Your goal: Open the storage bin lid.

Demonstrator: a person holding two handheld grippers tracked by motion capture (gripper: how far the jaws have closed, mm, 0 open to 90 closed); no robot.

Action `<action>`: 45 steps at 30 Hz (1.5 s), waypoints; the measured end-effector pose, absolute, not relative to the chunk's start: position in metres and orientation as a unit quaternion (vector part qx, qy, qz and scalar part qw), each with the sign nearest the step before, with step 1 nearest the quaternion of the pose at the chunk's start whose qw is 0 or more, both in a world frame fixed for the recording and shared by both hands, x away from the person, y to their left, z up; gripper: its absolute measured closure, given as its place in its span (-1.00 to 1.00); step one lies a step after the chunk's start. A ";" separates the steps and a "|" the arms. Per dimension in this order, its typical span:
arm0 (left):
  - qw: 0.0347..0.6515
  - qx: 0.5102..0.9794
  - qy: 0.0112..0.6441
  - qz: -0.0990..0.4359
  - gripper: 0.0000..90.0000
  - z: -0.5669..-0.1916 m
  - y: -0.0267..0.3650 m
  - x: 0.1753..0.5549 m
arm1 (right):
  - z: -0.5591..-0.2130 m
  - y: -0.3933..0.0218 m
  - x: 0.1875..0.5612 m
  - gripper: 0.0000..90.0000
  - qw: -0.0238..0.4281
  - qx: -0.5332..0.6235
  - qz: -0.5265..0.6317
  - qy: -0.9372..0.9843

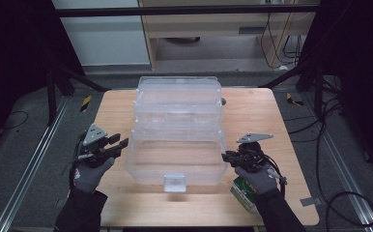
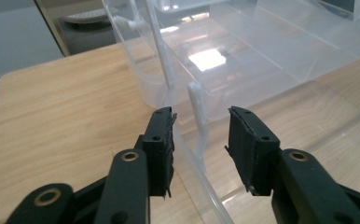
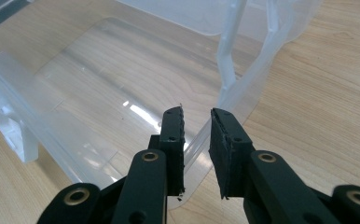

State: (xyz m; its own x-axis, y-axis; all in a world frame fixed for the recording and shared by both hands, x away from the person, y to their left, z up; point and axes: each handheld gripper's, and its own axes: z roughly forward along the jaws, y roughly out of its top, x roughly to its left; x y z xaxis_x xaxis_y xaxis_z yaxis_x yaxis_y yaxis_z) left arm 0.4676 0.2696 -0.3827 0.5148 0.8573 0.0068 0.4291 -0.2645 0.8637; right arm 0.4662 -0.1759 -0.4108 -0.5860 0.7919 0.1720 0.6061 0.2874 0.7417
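A clear plastic storage box (image 1: pixel 177 108) stands open in the middle of the wooden table (image 1: pixel 252 111), its tiered trays stepped back behind the front tub. My left gripper (image 1: pixel 119 141) is at the tub's left wall. In the left gripper view its jaws (image 2: pixel 201 114) are open and straddle that wall (image 2: pixel 192 163), with a white hinge arm (image 2: pixel 200 135) between them. My right gripper (image 1: pixel 227 157) is at the tub's right wall. In the right gripper view (image 3: pixel 197 114) its pads are closed on the wall's rim (image 3: pixel 243 84).
A green carton (image 1: pixel 242 191) lies on the table under my right hand, near the front right corner. The tub's white latch (image 1: pixel 175 182) hangs at its front. Black frame legs and cables stand beyond the table's edges.
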 end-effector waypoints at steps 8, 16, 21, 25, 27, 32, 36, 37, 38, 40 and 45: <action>0.392 0.779 0.434 0.228 0.42 -0.407 0.266 0.464 | -0.411 -0.175 0.466 0.67 0.119 0.437 0.401 0.796; 0.379 0.789 0.434 0.213 0.55 -0.419 0.263 0.465 | -0.411 -0.175 0.466 0.68 0.121 0.436 0.401 0.796; 0.382 0.785 0.439 0.211 0.57 -0.419 0.263 0.464 | -0.410 -0.175 0.466 0.68 0.119 0.440 0.400 0.795; 0.383 0.784 0.439 0.214 0.57 -0.419 0.263 0.464 | -0.410 -0.175 0.466 0.68 0.119 0.440 0.400 0.795; 0.384 0.782 0.440 0.217 0.57 -0.419 0.263 0.464 | -0.410 -0.175 0.466 0.67 0.119 0.441 0.399 0.795; 0.404 0.773 0.434 0.228 0.40 -0.411 0.269 0.459 | -0.407 -0.174 0.464 0.55 0.135 0.431 0.394 0.801; 0.424 0.764 0.426 0.233 0.23 -0.407 0.277 0.454 | -0.395 -0.181 0.458 0.40 0.143 0.419 0.422 0.791; 0.423 0.762 0.429 0.236 0.20 -0.408 0.280 0.453 | -0.392 -0.183 0.456 0.33 0.145 0.419 0.428 0.787; 0.425 0.759 0.432 0.239 0.18 -0.409 0.283 0.453 | -0.390 -0.185 0.455 0.25 0.150 0.418 0.433 0.784; 0.418 0.758 0.438 0.243 0.12 -0.413 0.290 0.452 | -0.386 -0.189 0.453 0.15 0.160 0.418 0.436 0.781; 0.417 0.737 0.471 0.246 0.06 -0.420 0.309 0.456 | -0.384 -0.200 0.451 -0.07 0.171 0.425 0.433 0.776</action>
State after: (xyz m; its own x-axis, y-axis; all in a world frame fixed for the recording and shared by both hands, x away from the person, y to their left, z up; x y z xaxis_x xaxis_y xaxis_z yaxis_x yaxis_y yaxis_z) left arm 0.4562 0.3093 -0.4201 0.4358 0.8995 -0.0297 0.4886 -0.2088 0.8472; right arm 0.4508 -0.1997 -0.3845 -0.5798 0.8083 0.1019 0.5116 0.2639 0.8177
